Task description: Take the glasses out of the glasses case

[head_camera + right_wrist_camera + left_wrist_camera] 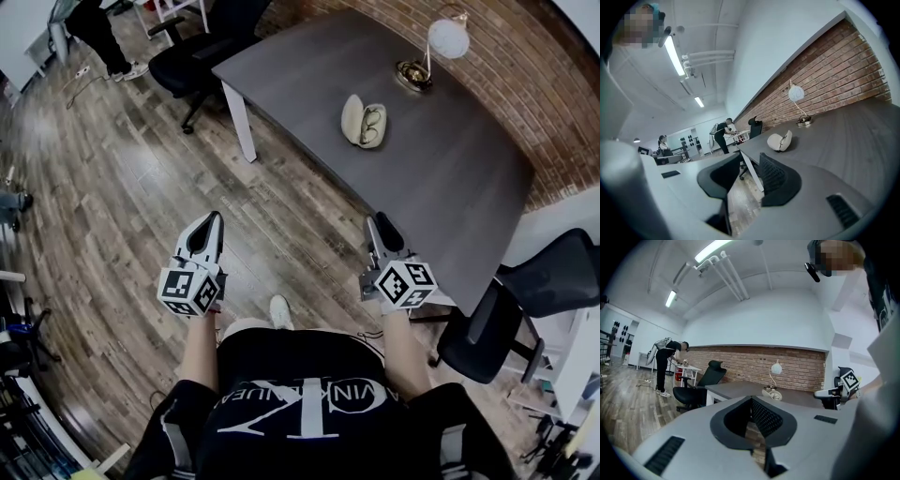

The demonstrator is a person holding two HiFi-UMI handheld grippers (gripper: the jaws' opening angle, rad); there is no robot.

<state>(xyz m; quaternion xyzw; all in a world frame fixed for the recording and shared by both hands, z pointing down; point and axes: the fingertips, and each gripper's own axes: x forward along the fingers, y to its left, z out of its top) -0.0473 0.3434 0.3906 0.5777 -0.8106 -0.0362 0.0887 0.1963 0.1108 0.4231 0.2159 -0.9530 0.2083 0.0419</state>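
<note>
Cream glasses case (352, 119) (open, glasses (372, 123) inside) sat unreached; left gripper (217, 219) pressed together, right gripper (376, 223) slightly parted; approach seemingly pending.

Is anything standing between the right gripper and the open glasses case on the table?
Nothing visible does. The right gripper hangs at the near edge of the table, and bare tabletop runs to the glasses case; the lamp stands beyond it.

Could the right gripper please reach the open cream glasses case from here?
Probably, stretching forward: the right gripper hangs beside the dark grey table, with only bare tabletop before the cream glasses case.
</note>
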